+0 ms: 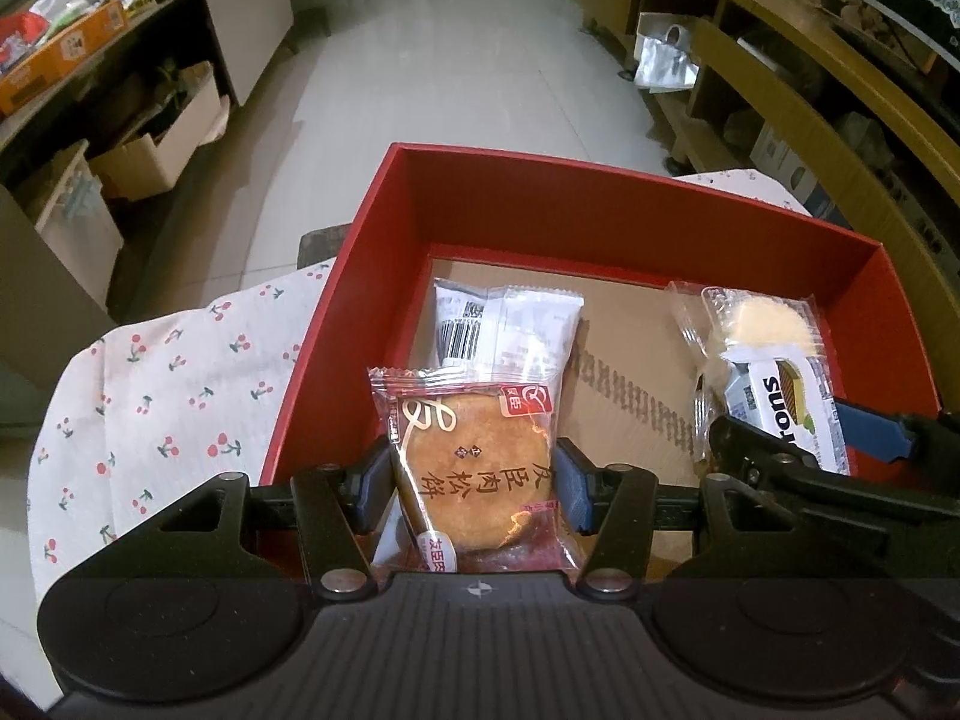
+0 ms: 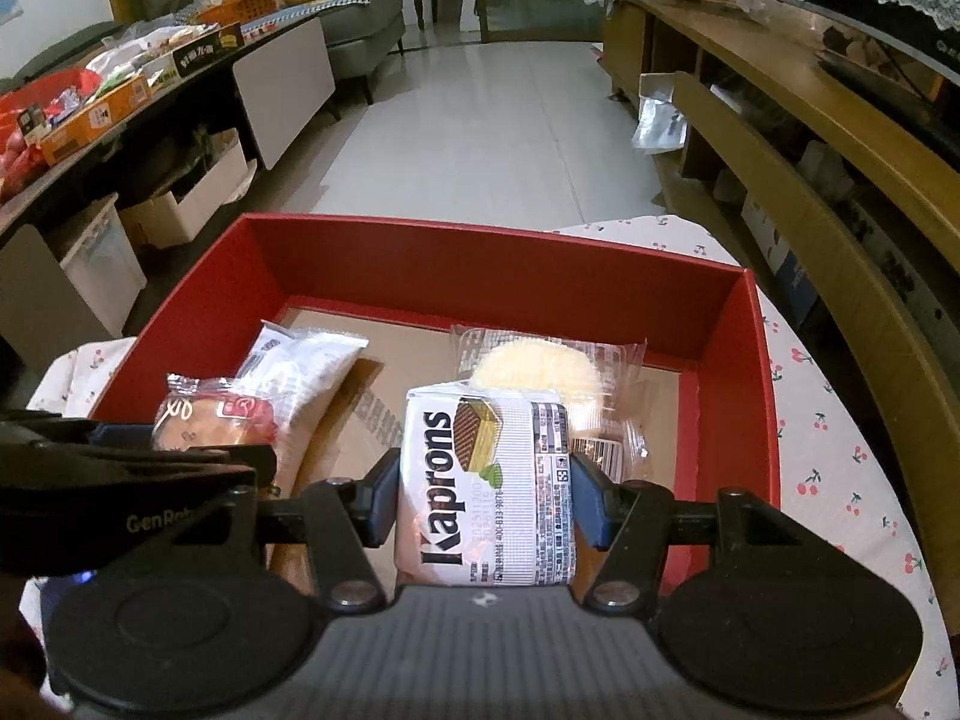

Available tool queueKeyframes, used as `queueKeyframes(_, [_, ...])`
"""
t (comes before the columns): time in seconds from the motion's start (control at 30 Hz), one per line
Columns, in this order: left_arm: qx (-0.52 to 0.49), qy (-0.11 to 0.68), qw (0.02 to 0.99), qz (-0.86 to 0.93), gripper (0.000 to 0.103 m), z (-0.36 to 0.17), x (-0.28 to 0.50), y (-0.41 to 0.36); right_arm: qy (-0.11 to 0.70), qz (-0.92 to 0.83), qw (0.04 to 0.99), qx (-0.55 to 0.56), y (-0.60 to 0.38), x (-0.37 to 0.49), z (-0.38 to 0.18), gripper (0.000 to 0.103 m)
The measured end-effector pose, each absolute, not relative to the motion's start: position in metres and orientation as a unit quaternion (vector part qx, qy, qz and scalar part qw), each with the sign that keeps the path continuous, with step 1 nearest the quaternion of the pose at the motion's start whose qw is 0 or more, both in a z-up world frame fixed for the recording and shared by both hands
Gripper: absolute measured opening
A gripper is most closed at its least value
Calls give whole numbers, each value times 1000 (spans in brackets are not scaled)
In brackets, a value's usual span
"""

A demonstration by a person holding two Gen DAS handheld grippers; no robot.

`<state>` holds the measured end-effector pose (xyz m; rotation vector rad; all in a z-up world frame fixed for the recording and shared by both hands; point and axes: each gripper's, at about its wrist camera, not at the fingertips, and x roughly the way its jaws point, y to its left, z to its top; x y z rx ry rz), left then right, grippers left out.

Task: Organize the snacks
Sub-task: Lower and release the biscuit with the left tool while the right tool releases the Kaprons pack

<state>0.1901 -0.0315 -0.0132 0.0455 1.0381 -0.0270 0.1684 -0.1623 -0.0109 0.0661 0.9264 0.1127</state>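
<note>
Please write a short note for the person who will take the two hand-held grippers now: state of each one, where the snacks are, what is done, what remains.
Left hand-held gripper: shut on the round pastry pack, over the red box.
Right hand-held gripper: shut on the Kaprons wafer pack, over the same box.
Already lying in the box: a white barcode pack on the left, a pale round cracker pack on the right.
Done: two snacks in the box.
Left: probably set both held packs down inside, then release.

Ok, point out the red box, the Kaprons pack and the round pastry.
red box (image 1: 600, 204), left wrist view, inside of far wall
Kaprons pack (image 2: 480, 480), right wrist view, front face
round pastry (image 1: 474, 462), left wrist view, centre of cake
</note>
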Motion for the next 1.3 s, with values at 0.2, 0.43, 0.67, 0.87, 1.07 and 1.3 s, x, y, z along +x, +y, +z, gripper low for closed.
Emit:
queueKeyframes(0.2, [24, 496, 868, -14, 65, -12, 189, -32, 449, 54, 891, 30, -163, 168, -13, 67])
queueKeyframes(0.43, [16, 493, 870, -13, 71, -8, 189, -29, 445, 57, 893, 37, -166, 167, -9, 67])
queueKeyframes(0.67, [3, 483, 876, -16, 77, 3, 188, -25, 432, 54, 899, 50, -172, 165, 1, 67])
queueKeyframes(0.87, [-9, 477, 879, -20, 79, 10, 186, -22, 426, 54, 901, 58, -175, 164, 5, 68])
queueKeyframes(1.07, [-14, 477, 878, -19, 79, 11, 187, -21, 428, 54, 900, 61, -176, 165, 4, 72])
queueKeyframes(1.3, [-14, 472, 881, -24, 80, 18, 181, -17, 417, 51, 905, 65, -178, 161, 11, 72])
